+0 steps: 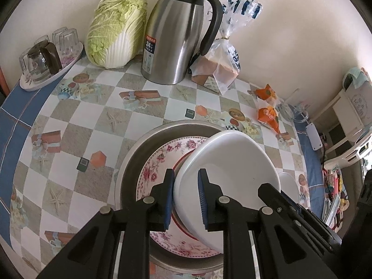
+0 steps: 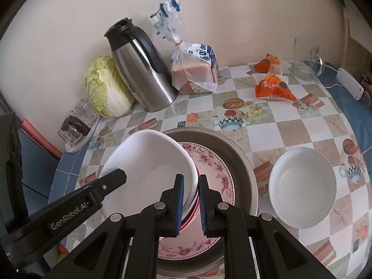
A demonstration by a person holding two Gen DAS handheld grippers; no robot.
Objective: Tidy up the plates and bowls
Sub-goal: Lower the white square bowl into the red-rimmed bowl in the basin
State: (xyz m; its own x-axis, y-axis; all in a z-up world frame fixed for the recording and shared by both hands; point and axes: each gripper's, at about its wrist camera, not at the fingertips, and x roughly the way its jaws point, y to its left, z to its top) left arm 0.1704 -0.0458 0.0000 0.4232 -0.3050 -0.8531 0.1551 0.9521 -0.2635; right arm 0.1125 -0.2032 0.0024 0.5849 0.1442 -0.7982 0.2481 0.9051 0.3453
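A plain white bowl (image 1: 227,158) (image 2: 151,162) hangs tilted over a floral plate (image 1: 160,160) (image 2: 216,162), which lies inside a shallow metal basin (image 1: 132,160) (image 2: 241,160). My left gripper (image 1: 186,172) is shut on the bowl's left rim. My right gripper (image 2: 191,177) is shut on the opposite rim, with its finger (image 1: 267,188) also showing in the left wrist view. The left gripper's finger (image 2: 116,176) shows at the bowl's far edge in the right wrist view. A second white bowl (image 2: 302,186) (image 1: 288,183) stands upright on the table to the right of the basin.
Along the wall stand a steel thermos jug (image 1: 179,39), a napa cabbage (image 1: 116,30), a bagged loaf (image 2: 195,69) and a tray of glasses (image 1: 46,62). Orange snack packets (image 2: 272,86) and a glass mug (image 2: 304,58) sit at the far right. The chequered tablecloth (image 1: 93,125) covers the table.
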